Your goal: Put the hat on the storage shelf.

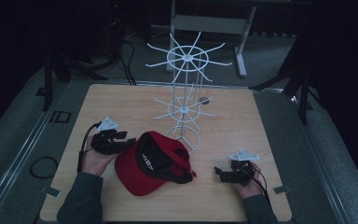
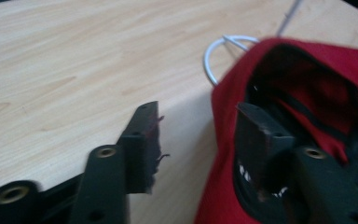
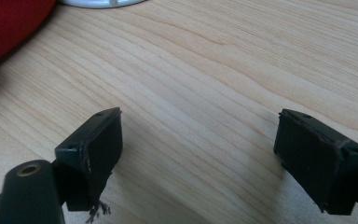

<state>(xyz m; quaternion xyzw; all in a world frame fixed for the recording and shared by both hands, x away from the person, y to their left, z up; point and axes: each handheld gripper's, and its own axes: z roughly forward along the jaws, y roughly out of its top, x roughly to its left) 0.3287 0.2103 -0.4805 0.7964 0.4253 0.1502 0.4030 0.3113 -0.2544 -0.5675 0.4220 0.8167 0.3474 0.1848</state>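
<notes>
A red cap [image 1: 137, 179] with a black lining lies upside down on the wooden table [image 1: 121, 102], just in front of a white wire hat rack [image 1: 185, 58]. My left gripper [image 1: 128, 142] sits at the cap's left edge. In the left gripper view this gripper [image 2: 198, 126] is open: one jaw is outside the cap [image 2: 219, 177], the other is over its open inside, and the red rim lies between them without being pinched. My right gripper [image 1: 219, 173] rests to the right of the cap, open [image 3: 198, 140] over bare wood, with the cap [image 3: 9, 23] off at the corner.
The rack's round wire base [image 2: 212, 56] touches the cap's far side, and its spokes reach out above the table's middle. The base [image 3: 102, 2] also lies ahead of the right gripper. A metal frame stands beyond the table's far edge.
</notes>
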